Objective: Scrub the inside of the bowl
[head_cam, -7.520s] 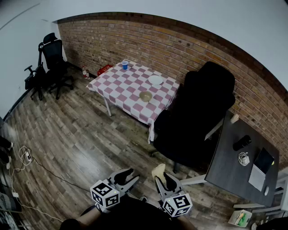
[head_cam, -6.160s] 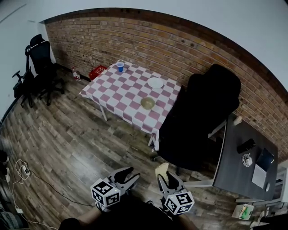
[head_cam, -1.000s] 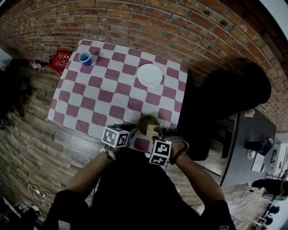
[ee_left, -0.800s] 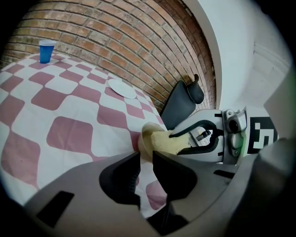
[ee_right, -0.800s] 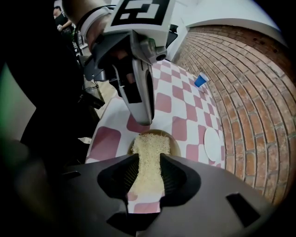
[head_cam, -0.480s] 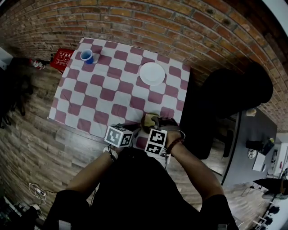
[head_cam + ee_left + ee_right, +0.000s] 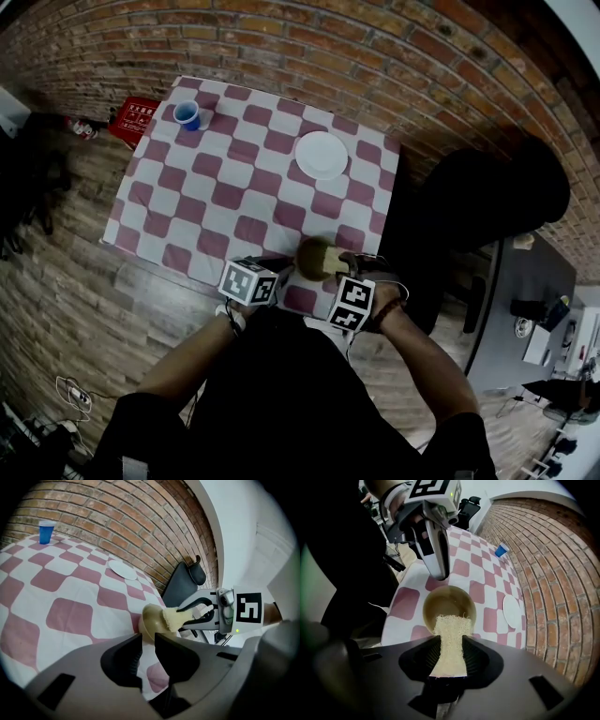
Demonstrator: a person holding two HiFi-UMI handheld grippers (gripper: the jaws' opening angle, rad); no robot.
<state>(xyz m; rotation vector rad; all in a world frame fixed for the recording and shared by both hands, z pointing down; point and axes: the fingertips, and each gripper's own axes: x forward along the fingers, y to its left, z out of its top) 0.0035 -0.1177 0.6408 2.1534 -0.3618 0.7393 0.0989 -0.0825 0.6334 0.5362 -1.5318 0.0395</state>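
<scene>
A tan bowl (image 7: 312,257) stands near the front edge of the checked table (image 7: 234,178). In the right gripper view my right gripper (image 7: 451,641) is shut on a pale yellow scrub pad (image 7: 450,630). The pad's free end reaches over the near rim into the bowl (image 7: 447,603). My left gripper (image 7: 279,271) comes in from the left. Its fingers (image 7: 437,555) meet the bowl's far rim in the right gripper view. In the left gripper view the narrow jaws (image 7: 147,641) close on the rim of the bowl (image 7: 151,620), with the pad (image 7: 174,617) at its right side.
A white plate (image 7: 321,155) lies behind the bowl and a blue cup (image 7: 187,114) stands at the far left corner. A black office chair (image 7: 483,202) is right of the table, with the brick wall (image 7: 375,56) behind. The table's front edge is just below the bowl.
Half a second ago the right gripper covered the bowl; it has moved right, and the bowl's inside now shows. The left gripper has stayed at the rim.
</scene>
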